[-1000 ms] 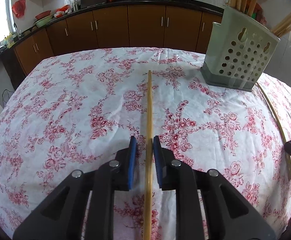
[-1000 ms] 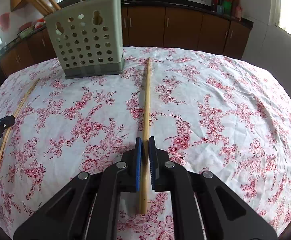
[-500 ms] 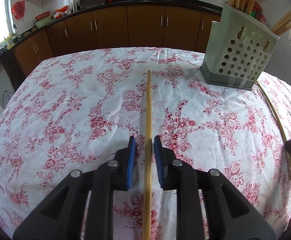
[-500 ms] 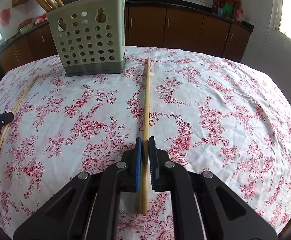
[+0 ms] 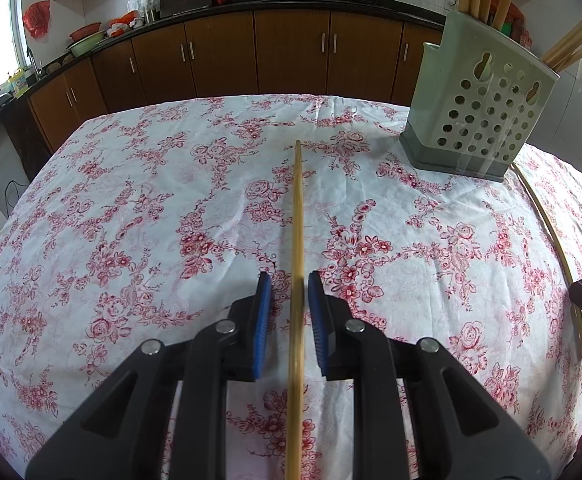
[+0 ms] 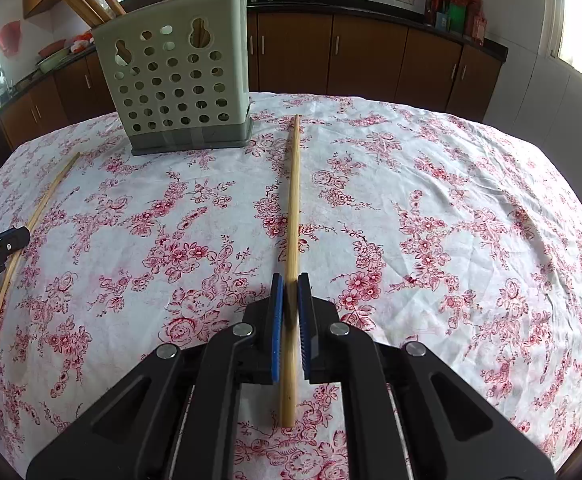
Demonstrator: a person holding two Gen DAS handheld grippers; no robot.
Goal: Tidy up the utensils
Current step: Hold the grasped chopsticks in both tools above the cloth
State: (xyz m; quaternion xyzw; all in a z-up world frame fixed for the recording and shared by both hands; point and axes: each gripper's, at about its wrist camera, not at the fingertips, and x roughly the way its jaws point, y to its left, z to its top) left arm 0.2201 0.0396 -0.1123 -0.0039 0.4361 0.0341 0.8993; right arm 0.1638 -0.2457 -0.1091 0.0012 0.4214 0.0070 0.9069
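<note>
While two chopsticks are lying loose on the floral tablecloth (image 5: 131, 200), we are working at the pick-up step: each one is being lined up between a gripper's pads so that it can be lifted and stood in the perforated utensil holder (image 5: 487, 120), which is already holding several chopsticks upright at the far side of the table.

We are judging the right side to be further along. The right gripper (image 6: 289, 280) is pinching the right-hand chopstick (image 6: 293, 200) near its near end, the blue pads pressed against both sides of it with no gap showing, while the far tip is pointing toward the holder's right corner. We cannot tell whether that chopstick is already clear of the cloth.

The left gripper (image 5: 289, 280) is straddling the left-hand chopstick (image 5: 298, 208) with its jaws partly spread, cloth showing on either side of the wood, so nothing is being gripped there yet.

Next, we are expecting the left side to need closing squarely on the stick, then each chopstick to need tilting upright and carrying over the holder's rim without knocking those already inside.
</note>
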